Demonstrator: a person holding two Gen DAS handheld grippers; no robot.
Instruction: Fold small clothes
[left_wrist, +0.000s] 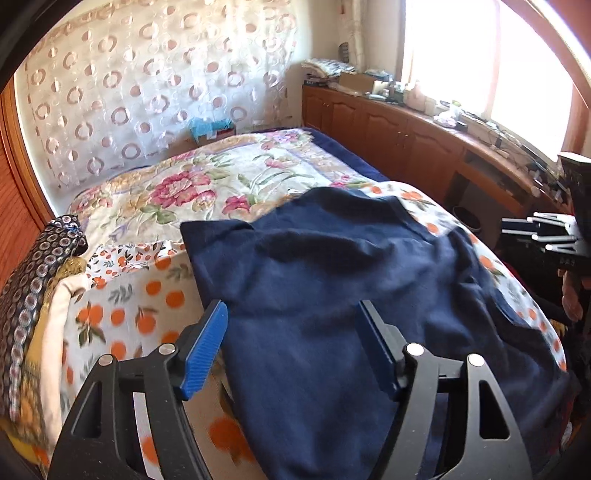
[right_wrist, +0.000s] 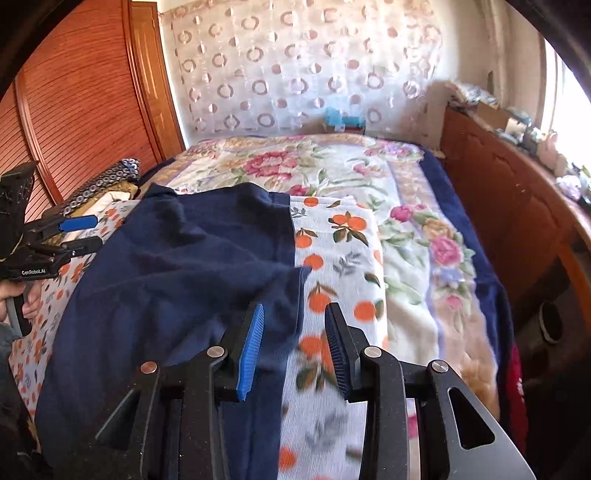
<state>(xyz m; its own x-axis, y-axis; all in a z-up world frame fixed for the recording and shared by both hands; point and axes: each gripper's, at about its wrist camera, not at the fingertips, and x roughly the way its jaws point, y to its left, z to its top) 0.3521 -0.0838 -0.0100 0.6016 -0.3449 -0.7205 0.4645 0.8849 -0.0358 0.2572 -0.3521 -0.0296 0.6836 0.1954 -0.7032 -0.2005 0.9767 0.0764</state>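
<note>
Floral bed (left_wrist: 207, 184), circle-patterned curtain (left_wrist: 147, 81), wooden cabinets (left_wrist: 388, 125), bright window (left_wrist: 480, 55)

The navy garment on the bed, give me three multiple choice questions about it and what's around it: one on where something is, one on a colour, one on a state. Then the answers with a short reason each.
1. What does the navy garment lie on?
A. the orange-print cloth
B. the wooden cabinet
C. the floor

2. What colour are the ribbed pads on the claw fingers?
A. red
B. blue
C. yellow

3. How do both claws stand?
A. open, with nothing clamped
B. shut on the garment
C. shut on the floral blanket

Answers:
1. A: the garment is spread over the orange-print cloth, which shows along both its sides.
2. B: blue pads show in both wrist views.
3. A: the left claw and the right claw each show a clear gap, with fabric only seen beyond it, not pinched.
</note>
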